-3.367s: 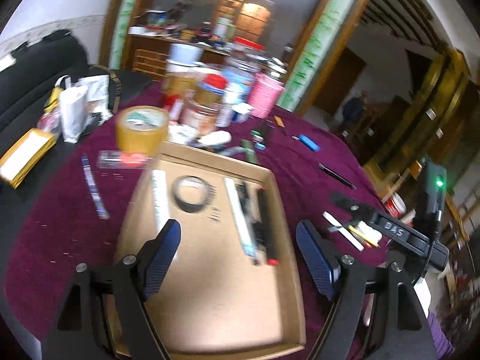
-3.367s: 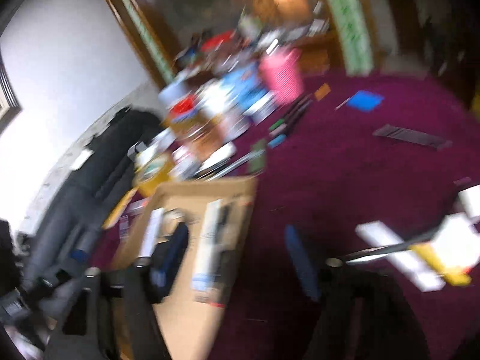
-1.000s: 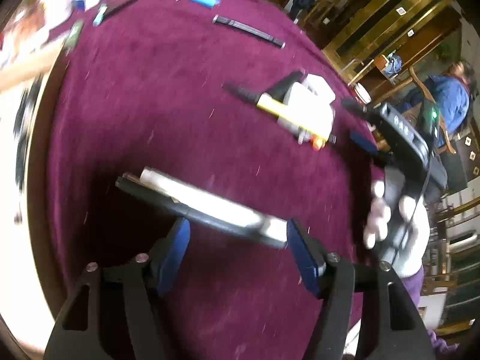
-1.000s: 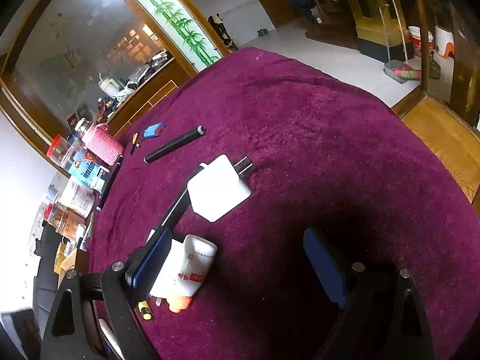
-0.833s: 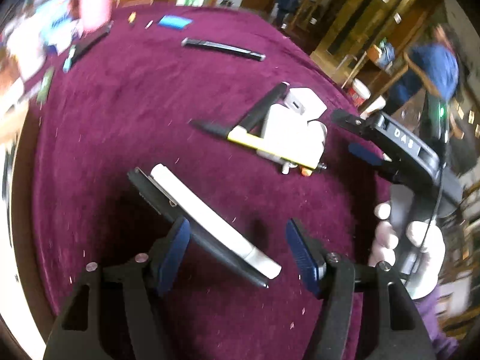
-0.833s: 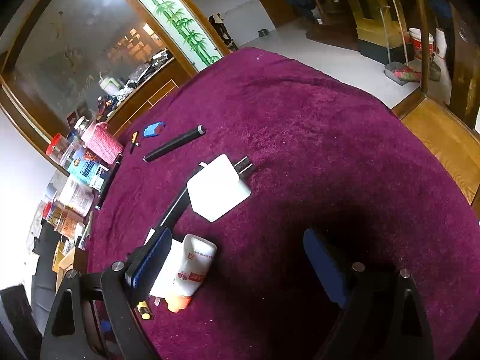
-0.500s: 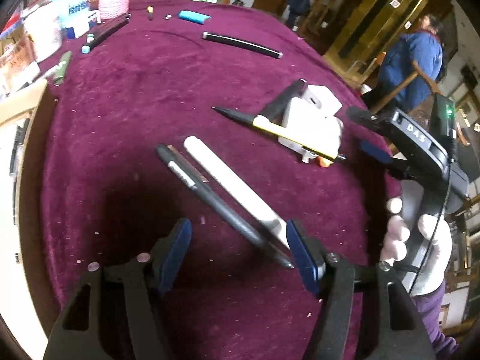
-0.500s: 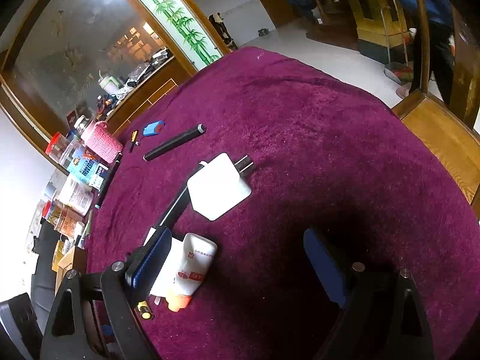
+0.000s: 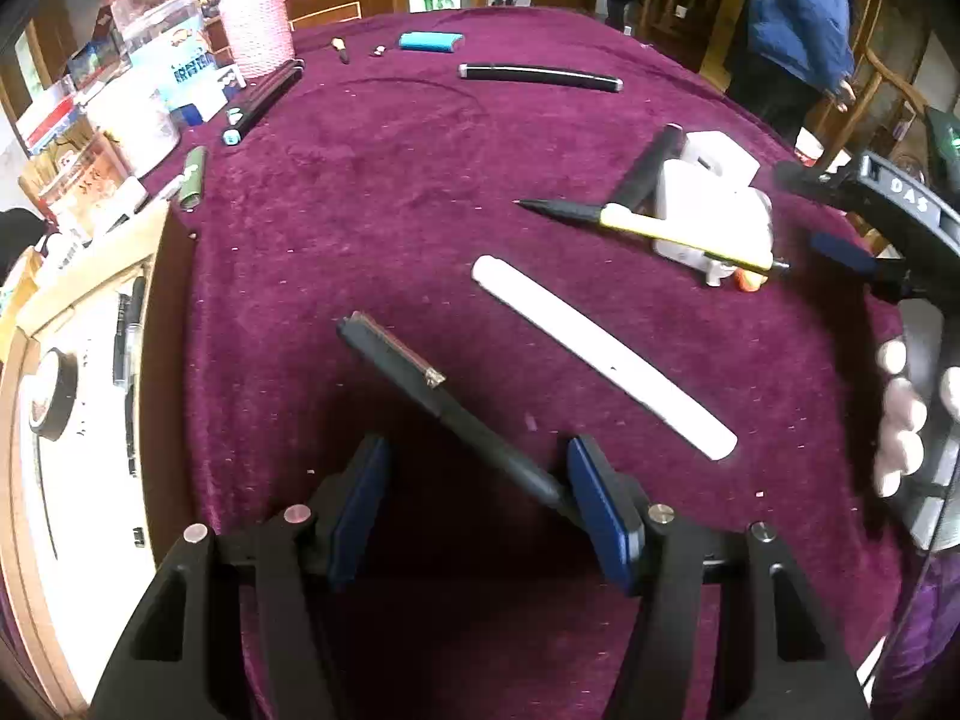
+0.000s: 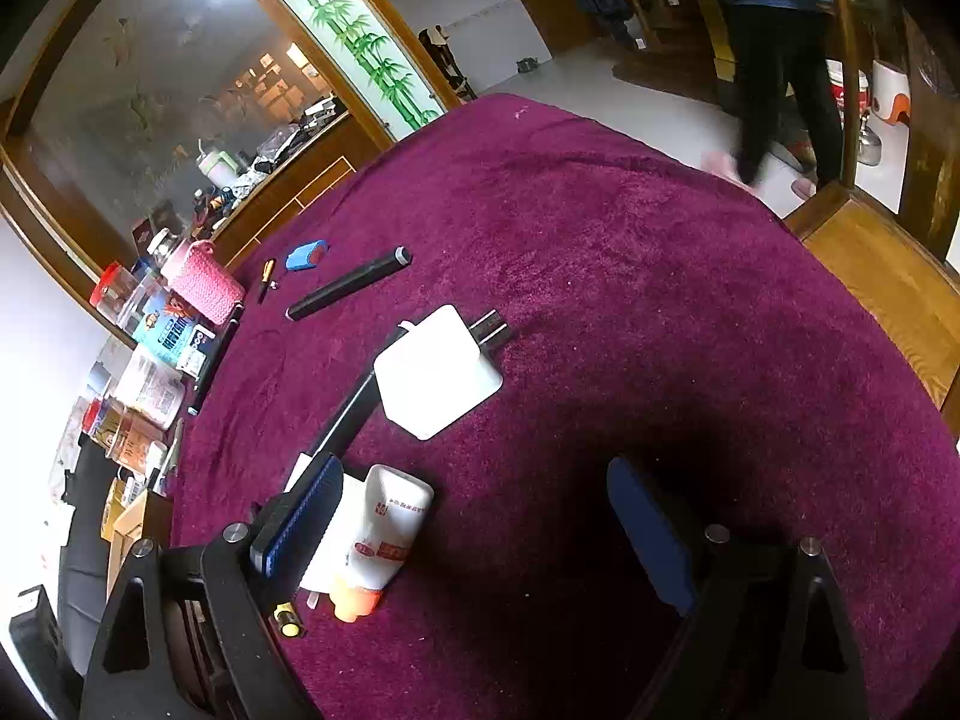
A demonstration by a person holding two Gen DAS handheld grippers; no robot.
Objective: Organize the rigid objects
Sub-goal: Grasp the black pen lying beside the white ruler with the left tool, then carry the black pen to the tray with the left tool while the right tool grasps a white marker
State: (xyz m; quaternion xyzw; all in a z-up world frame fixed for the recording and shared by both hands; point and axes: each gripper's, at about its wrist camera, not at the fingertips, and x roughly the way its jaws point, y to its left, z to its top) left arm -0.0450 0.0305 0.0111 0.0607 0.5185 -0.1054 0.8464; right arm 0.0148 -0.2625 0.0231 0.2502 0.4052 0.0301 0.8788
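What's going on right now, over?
Left tool closing around the black pen, one pad touching its end. Right tool open, empty, beside the white tube. White stick lies close by.

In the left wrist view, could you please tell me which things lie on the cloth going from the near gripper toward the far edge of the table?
Black pen → white stick → yellow-and-black pen → long black bar → blue lighter.

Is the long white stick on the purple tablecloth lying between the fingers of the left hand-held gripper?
No, the long white stick lies outside the left hand-held gripper, up and to the right; only the black pen runs between its fingers.
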